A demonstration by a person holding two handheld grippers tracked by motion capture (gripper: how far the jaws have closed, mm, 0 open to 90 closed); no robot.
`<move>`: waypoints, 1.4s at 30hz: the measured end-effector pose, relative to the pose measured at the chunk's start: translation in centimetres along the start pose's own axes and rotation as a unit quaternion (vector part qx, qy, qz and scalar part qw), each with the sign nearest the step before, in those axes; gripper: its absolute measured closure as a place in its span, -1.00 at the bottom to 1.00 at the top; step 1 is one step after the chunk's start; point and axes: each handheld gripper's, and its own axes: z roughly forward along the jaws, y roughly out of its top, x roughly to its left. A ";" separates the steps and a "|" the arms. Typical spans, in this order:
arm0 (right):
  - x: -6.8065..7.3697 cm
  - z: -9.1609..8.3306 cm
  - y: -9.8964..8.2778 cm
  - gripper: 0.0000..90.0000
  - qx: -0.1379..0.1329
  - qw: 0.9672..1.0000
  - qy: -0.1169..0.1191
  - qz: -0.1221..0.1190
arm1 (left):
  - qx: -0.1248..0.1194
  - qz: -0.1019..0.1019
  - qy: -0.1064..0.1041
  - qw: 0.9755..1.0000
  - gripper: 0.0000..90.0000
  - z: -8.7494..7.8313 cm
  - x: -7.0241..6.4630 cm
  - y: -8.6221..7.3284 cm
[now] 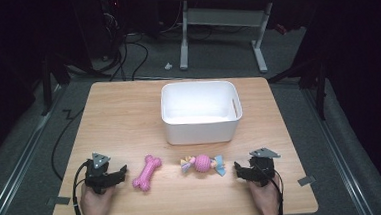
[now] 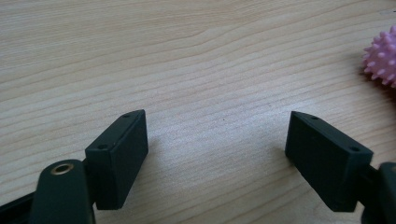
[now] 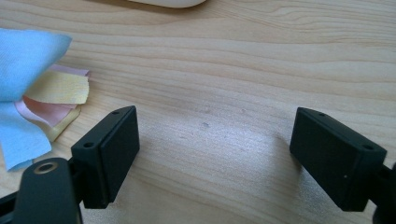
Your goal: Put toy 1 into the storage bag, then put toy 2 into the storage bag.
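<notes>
The white plastic bin [image 1: 199,112] stands on the wooden surface [image 1: 118,112], and serves as the landmark here. In the high view, two toys lie just in front of the bin, on the person's side of it. The pink bone-shaped toy [image 1: 147,173] lies in front of the bin's left corner, tilted so that one end points toward the bin. The pink spiky ball toy [image 1: 202,164] with cloth tails in blue, yellow and pink lies in front of the bin's middle, apart from the bone toy and not touching the bin.

The left tongs [image 1: 120,173] rest low over the surface, farther from the bin than the bone toy and just beside that toy's near end, held by the person's left hand [image 1: 96,203]. In the left gripper view the jaws stand wide apart with bare wood between them and hold nothing; the spiky ball [image 2: 383,58] shows at the right edge.

The right tongs [image 1: 238,168] sit in front of the bin's right corner, just beside the ball toy's blue tail, held by the right hand [image 1: 264,197]. In the right gripper view the jaws stand wide apart and hold nothing; the cloth tails [image 3: 32,88] lie just beside one jaw, and the bin's rounded base [image 3: 163,2] shows at the top edge.
</notes>
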 end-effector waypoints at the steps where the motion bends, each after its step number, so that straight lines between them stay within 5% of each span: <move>1: 0.0 0.0 0.0 -0.63 -0.001 1.000 0.001 -0.002 | 0.000 0.000 0.000 1.000 -0.52 0.0 0.0 0.0; 12: 0.0 0.0 0.0 -0.54 -0.006 1.000 -0.007 0.006 | 0.005 0.007 -0.011 1.000 -0.67 0.2 -0.1 0.1; 19: 0.0 -0.1 0.0 -0.47 -0.007 1.000 -0.003 0.001 | -0.008 -0.005 -0.034 0.999 -0.52 -0.4 0.1 -0.3; 26: 0.0 -0.1 0.0 -0.46 -0.008 1.000 -0.003 0.000 | -0.005 0.001 -0.029 1.000 -0.48 -0.6 -0.1 -0.3; 28: 0.0 -0.1 0.0 -0.46 -0.008 1.000 -0.003 -0.001 | -0.008 -0.010 -0.051 0.999 -0.44 -0.8 0.0 -0.1; 32: 0.0 0.0 0.0 -0.46 -0.009 1.000 -0.002 -0.003 | -0.017 -0.001 -0.037 0.999 -0.43 -1.7 -0.1 0.5; 42: 0.1 0.0 0.0 -0.46 -0.008 1.000 -0.001 -0.003 | -0.013 0.003 -0.062 0.998 -0.43 -3.0 -0.6 1.2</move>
